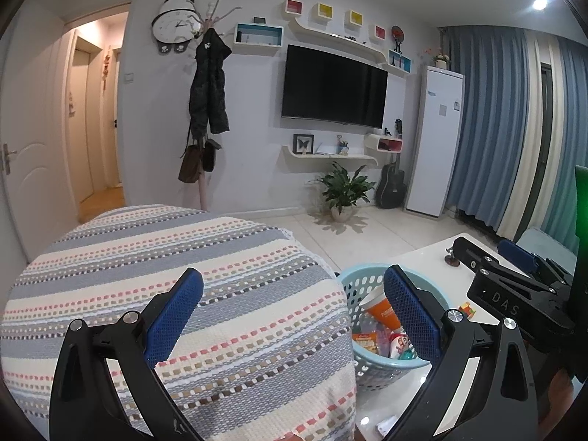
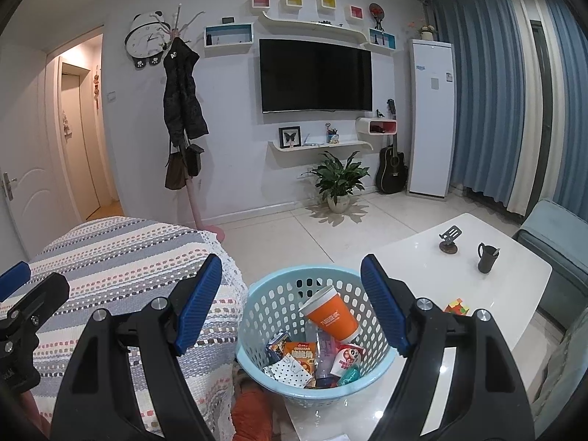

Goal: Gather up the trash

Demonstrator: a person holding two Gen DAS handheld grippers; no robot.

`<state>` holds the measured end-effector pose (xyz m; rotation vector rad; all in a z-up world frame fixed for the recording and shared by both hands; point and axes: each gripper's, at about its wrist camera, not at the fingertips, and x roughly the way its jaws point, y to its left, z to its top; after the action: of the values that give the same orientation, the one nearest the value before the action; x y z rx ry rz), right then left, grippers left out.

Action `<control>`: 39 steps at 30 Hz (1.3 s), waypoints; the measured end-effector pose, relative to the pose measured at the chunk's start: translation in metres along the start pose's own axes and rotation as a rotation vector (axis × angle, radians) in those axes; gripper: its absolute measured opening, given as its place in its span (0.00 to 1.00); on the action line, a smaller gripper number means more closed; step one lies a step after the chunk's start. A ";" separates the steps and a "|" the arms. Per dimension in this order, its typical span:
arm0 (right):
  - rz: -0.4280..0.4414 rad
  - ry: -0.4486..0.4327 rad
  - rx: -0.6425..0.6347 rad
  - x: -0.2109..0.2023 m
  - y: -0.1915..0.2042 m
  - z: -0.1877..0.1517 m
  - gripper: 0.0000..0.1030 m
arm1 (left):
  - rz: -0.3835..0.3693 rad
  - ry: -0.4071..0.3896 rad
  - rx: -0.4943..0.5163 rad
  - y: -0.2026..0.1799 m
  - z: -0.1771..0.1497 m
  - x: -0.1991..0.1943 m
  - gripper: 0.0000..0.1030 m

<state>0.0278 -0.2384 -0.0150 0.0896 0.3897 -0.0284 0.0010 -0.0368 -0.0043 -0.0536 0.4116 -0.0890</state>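
From the left wrist view, your left claw (image 1: 292, 310) stands wide, its blue pads holding nothing. It hangs over the striped blanket (image 1: 176, 257) on the left, with the light blue basket (image 1: 362, 371) just to the right of the blanket's edge, standing on the white worktop (image 1: 433, 261). Inside the basket you can see the orange cup (image 1: 378, 312) and some wrappers. Your right claw (image 1: 514, 257) shows at the right edge, above the worktop; from here you cannot tell how far apart its fingers are.

From the right wrist view, your right claw (image 2: 292, 303) is spread wide and empty, directly above the basket (image 2: 272, 312). The trash lies in it: the orange cup (image 2: 332, 318) tilted against the far wall, an orange snack packet (image 2: 301, 354), a polka-dot wrapper (image 2: 288, 371), a small red-and-white cup (image 2: 345, 358). A black mug (image 2: 486, 257), a small stand (image 2: 449, 240) and a colour cube (image 2: 457, 307) sit on the worktop (image 2: 422, 253), well apart from the basket. A potted plant (image 2: 338, 180) stands on the floor beyond.
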 end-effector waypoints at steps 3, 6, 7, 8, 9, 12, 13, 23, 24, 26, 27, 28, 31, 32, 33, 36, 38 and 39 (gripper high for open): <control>0.001 0.001 -0.002 0.000 0.000 0.000 0.72 | 0.003 -0.001 -0.001 0.001 0.000 0.000 0.93; 0.001 0.002 -0.002 0.001 0.000 0.000 0.72 | 0.003 -0.001 -0.002 0.001 0.001 -0.001 0.93; 0.000 0.003 -0.003 0.001 0.000 -0.001 0.72 | 0.004 -0.001 -0.002 0.001 0.001 -0.001 0.93; 0.001 0.004 -0.003 0.001 0.000 -0.001 0.72 | 0.004 -0.002 -0.001 0.001 0.000 -0.001 0.93; 0.001 0.005 -0.003 0.001 0.000 -0.001 0.72 | 0.004 -0.001 0.001 0.001 0.000 -0.001 0.93; 0.003 0.008 -0.004 0.002 0.000 -0.001 0.72 | 0.002 0.001 0.003 0.002 0.001 -0.001 0.93; 0.002 0.008 -0.003 0.002 0.001 -0.001 0.72 | 0.003 0.001 0.003 0.000 0.001 -0.002 0.93; 0.003 0.010 -0.003 0.002 0.000 -0.002 0.72 | 0.002 0.002 0.002 -0.001 0.001 -0.002 0.93; 0.002 0.010 -0.003 0.002 0.000 -0.002 0.72 | 0.001 0.002 0.002 -0.001 0.001 -0.002 0.93; 0.004 0.009 -0.002 0.002 0.000 -0.002 0.72 | 0.002 0.002 0.002 -0.001 0.001 -0.002 0.93; 0.003 0.009 -0.001 0.002 -0.001 -0.003 0.72 | 0.002 0.002 0.002 -0.001 0.001 -0.002 0.93; 0.003 0.009 -0.002 0.002 0.000 -0.004 0.72 | 0.002 0.001 0.002 -0.001 0.001 -0.002 0.93; 0.003 0.010 -0.001 0.002 0.000 -0.004 0.72 | 0.003 0.002 0.002 -0.001 0.001 -0.002 0.93; 0.002 0.009 -0.003 0.002 0.000 -0.004 0.72 | 0.004 0.001 0.003 -0.001 0.001 -0.002 0.93; 0.002 0.009 -0.003 0.002 0.000 -0.003 0.72 | 0.004 0.001 0.003 -0.001 0.001 -0.002 0.93; 0.002 0.009 -0.005 0.002 -0.001 -0.003 0.72 | 0.007 0.000 0.002 -0.002 0.002 -0.003 0.93; 0.000 0.009 -0.006 0.002 0.000 -0.003 0.72 | 0.010 -0.002 0.001 -0.002 0.002 -0.004 0.93; 0.000 0.009 -0.006 0.002 0.000 -0.003 0.72 | 0.011 -0.002 0.000 -0.002 0.002 -0.004 0.93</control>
<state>0.0285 -0.2385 -0.0187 0.0835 0.3988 -0.0269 -0.0021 -0.0388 -0.0007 -0.0518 0.4095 -0.0779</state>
